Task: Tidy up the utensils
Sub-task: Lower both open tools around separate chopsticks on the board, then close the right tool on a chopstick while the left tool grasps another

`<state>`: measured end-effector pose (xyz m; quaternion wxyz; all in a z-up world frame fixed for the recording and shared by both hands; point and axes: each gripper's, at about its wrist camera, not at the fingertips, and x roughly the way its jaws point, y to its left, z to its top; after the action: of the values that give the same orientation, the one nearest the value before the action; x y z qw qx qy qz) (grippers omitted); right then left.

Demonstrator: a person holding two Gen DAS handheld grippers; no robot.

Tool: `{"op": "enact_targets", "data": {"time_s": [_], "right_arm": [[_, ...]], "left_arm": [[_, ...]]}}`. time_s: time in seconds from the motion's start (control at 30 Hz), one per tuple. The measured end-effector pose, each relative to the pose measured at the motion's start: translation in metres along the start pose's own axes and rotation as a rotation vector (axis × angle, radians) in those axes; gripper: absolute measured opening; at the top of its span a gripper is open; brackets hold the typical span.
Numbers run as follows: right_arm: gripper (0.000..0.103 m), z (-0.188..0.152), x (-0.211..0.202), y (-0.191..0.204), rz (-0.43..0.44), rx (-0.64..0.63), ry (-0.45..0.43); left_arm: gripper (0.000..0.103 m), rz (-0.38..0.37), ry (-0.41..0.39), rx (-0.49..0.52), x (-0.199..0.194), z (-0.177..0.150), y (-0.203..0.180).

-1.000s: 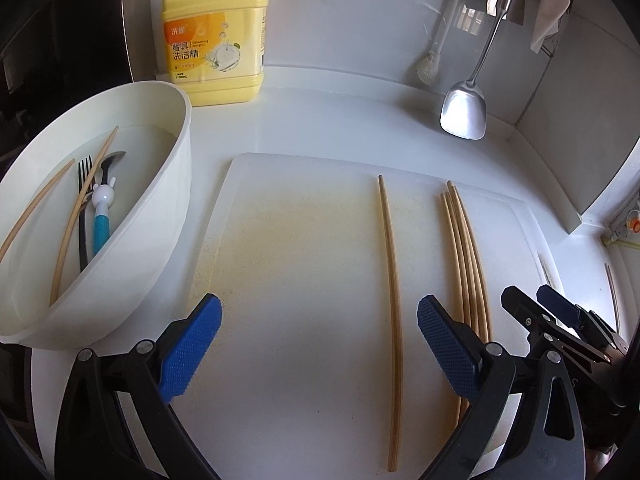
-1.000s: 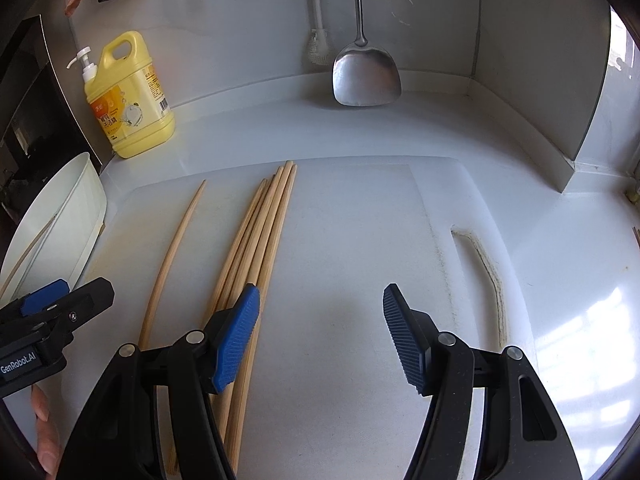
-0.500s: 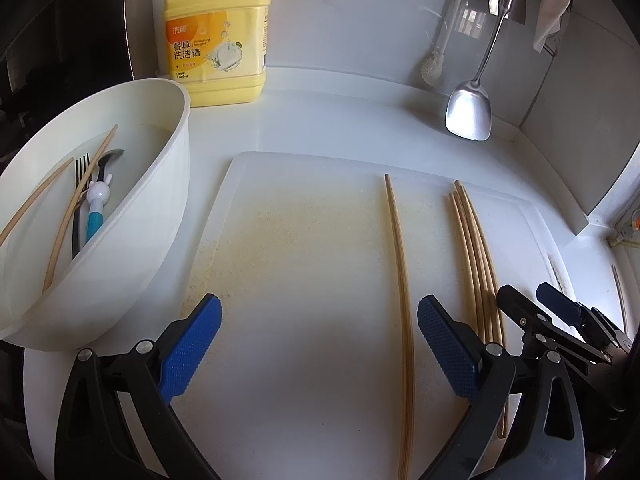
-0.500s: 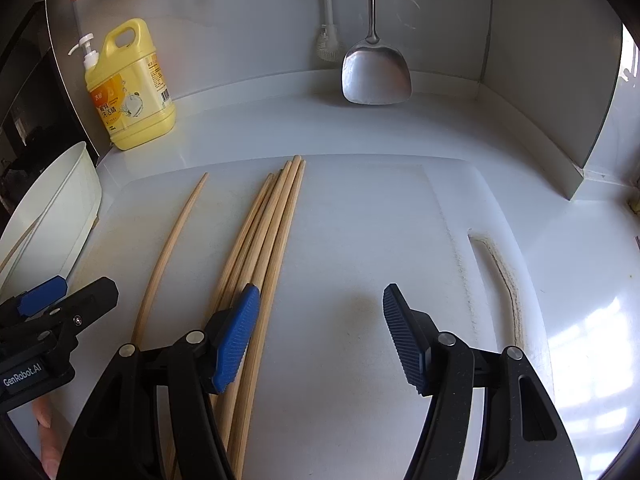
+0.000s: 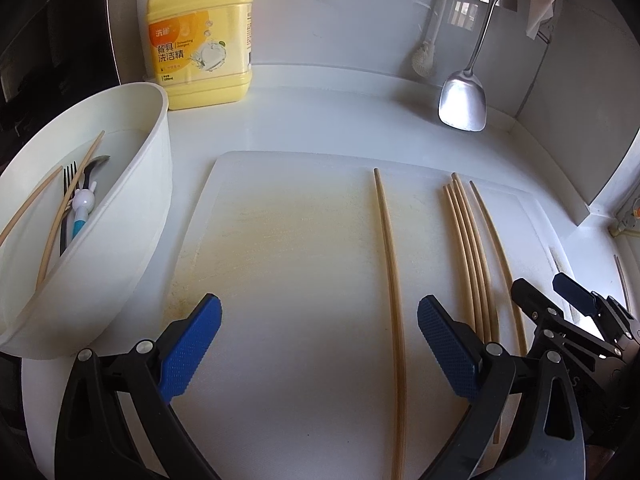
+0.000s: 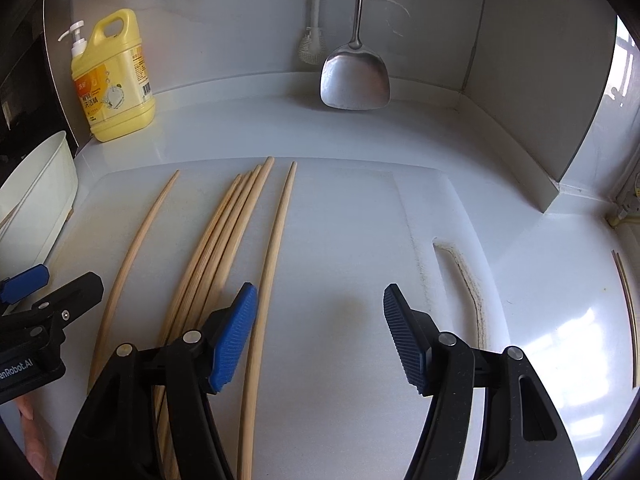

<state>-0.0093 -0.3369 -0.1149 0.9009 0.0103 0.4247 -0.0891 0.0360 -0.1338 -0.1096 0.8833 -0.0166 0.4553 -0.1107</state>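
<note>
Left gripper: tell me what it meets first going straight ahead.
Likely the bare cutting board. The open left gripper points between the bowl and the lone chopstick, though depth is unclear.

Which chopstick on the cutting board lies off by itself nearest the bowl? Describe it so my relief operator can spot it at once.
Find the white cutting board in the middle of the counter, with the white bowl of utensils at its left. On it, a bunch of chopsticks lies toward the right. The lone chopstick lies apart on the bunch's bowl side, touching nothing, between the left gripper's open fingers.
</note>
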Motion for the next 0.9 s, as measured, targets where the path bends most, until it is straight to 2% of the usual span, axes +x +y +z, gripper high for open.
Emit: {"op": "enact_targets", "data": {"time_s": [0.17,0.33,0.5,0.6,0.67,0.73,0.9], "right_arm": [[0.062,0.002,0.002,-0.007,0.011,0.001,0.001],[0.062,0.0,0.008,0.005,0.019,-0.042,-0.002],[0.062,-0.002,0.009,-0.004,0.022,-0.011,-0.009],[0.057,-0.003,0.009,-0.005,0.037,-0.006,-0.014],[0.049,-0.004,0.009,-0.002,0.048,-0.024,-0.02],[0.04,-0.005,0.009,0.002,0.053,-0.035,-0.027],[0.025,-0.007,0.008,0.014,0.058,-0.069,-0.041]], "left_arm": [[0.097,0.003,0.007,0.002,0.004,0.001,-0.002],[0.097,0.023,0.018,0.006,0.011,0.002,-0.007],[0.097,0.035,0.02,0.008,0.016,0.004,-0.007],[0.093,0.058,0.017,0.019,0.019,0.004,-0.011],[0.083,0.079,0.003,0.043,0.019,0.005,-0.016],[0.075,0.071,-0.007,0.057,0.018,0.005,-0.02],[0.056,0.045,-0.015,0.083,0.015,0.004,-0.027]]}}
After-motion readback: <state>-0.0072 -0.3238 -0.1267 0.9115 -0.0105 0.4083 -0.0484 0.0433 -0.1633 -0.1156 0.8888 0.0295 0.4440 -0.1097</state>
